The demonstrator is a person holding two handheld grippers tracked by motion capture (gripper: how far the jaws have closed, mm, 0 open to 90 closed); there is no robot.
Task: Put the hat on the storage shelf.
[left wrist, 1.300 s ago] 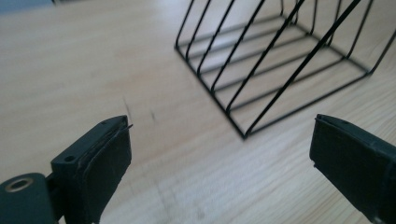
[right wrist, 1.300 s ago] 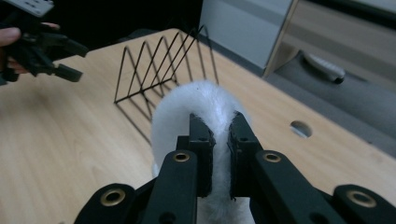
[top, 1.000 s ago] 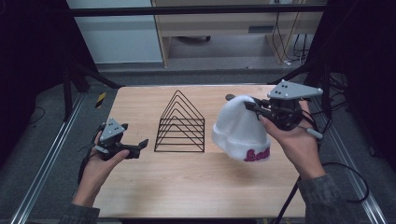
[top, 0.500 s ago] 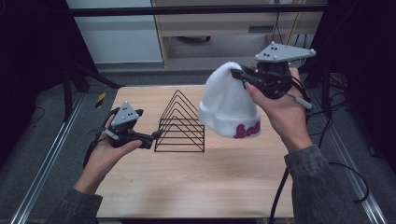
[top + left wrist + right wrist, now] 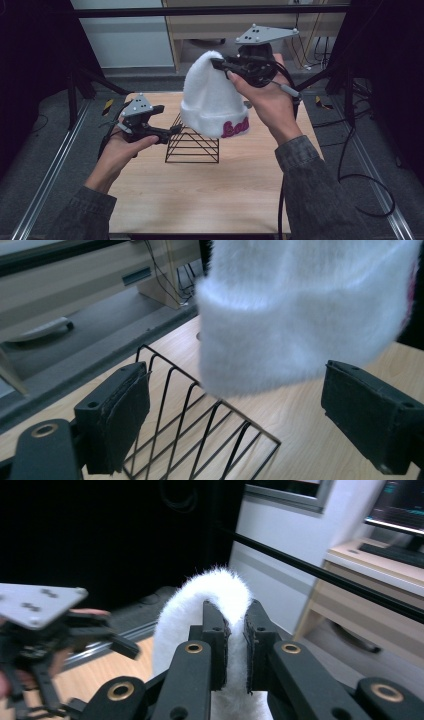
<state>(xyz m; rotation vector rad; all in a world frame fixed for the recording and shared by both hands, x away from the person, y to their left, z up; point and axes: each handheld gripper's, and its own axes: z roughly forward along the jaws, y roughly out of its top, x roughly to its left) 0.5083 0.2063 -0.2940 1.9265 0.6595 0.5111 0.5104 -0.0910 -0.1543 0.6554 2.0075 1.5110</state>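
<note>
Right gripper (image 5: 220, 64) pinching fluffy white knitted hat (image 5: 212, 102) by its top, high over black wire rack (image 5: 192, 145) mid-table. Left gripper (image 5: 172, 131) wide, jaws closing, nothing between. Next: lower hat onto rack.

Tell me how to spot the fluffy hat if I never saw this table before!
Find the wooden table and the black wire rack standing on it. Above that rack hangs the white fuzzy beanie, pinched at its top by the right gripper. It is the one soft, white thing here, with pink lettering on its folded cuff.
</note>
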